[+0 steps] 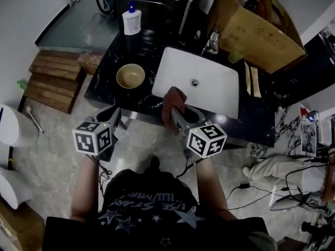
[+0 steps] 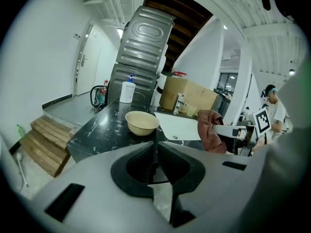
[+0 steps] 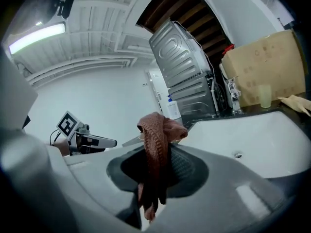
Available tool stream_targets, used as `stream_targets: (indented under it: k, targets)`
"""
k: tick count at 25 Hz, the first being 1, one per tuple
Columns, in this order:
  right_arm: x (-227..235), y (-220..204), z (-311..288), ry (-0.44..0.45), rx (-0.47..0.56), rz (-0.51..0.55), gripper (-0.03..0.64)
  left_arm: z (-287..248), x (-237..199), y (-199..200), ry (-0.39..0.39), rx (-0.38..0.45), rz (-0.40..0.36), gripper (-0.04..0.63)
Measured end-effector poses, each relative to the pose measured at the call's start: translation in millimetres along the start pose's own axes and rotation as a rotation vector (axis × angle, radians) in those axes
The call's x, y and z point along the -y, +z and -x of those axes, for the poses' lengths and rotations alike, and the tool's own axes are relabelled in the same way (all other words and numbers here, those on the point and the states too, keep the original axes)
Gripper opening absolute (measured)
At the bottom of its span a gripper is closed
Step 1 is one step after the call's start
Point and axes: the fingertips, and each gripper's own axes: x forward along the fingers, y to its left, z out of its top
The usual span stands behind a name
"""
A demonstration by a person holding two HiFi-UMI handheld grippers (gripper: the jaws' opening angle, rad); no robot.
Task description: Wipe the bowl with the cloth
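The beige bowl [image 1: 130, 76] stands upright on the dark marbled surface [image 1: 107, 61], just left of the white sink [image 1: 214, 90], and nothing touches it. The reddish-brown cloth [image 1: 172, 104] is well apart from the bowl, bunched up at the tip of the right gripper [image 1: 176, 114] over the front edge of the surface near the sink's left corner. In the right gripper view the jaws are pressed together on the cloth [image 3: 156, 144], which rises above them in a folded knot and hangs below them in a loose tail. The left gripper [image 1: 114, 115] hovers in front of the surface, below the bowl in the head view and short of it. Its own view shows the jaws closed against each other with only a thin seam between them and nothing caught there, and the bowl [image 2: 142, 122] sits straight ahead past them. Behind the bowl a white soap bottle [image 1: 132, 20] with a blue pump stands on the surface. A metal faucet [image 1: 212, 43] rises at the sink's far edge, with a cardboard box [image 1: 259, 33] beyond it. Wooden steps [image 1: 52, 80] lie on the floor to the left of the surface.
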Motion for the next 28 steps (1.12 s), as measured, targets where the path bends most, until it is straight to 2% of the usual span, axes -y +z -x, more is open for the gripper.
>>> stream_targets:
  k: [4, 5, 8, 11, 13, 25, 28]
  targets:
    - [2.1, 5.9, -21.9, 0.046, -0.019, 0.028, 0.087, -7.1, -10.9, 8.7, 0.037, 0.004, 0.026, 0.014]
    - [1.4, 7.0, -26.4, 0.054, -0.023, 0.031, 0.087, -7.6, -13.8, 10.5, 0.039, 0.003, 0.034, 0.047]
    - [-1.5, 8.9, -38.9, 0.071, -0.037, 0.034, 0.087, -8.8, -23.7, 16.3, 0.040, 0.004, 0.052, 0.061]
    - [-2.3, 11.3, -52.6, 0.061, -0.050, 0.036, 0.087, -12.6, -38.0, 29.3, 0.024, 0.042, 0.063, 0.099]
    - [-0.9, 13.6, -60.7, 0.042, -0.054, 0.032, 0.087, -18.1, -48.5, 38.2, 0.005, 0.059, 0.067, 0.101]
    - [18.9, 22.8, -98.0, -0.121, -0.066, -0.006, 0.087, -76.6, -86.9, 55.5, -0.173, -0.104, 0.035, 0.101]
    - [23.0, 23.3, -101.9, -0.150, -0.064, -0.015, 0.087, -87.5, -89.7, 54.9, -0.211, -0.140, 0.050, 0.101]
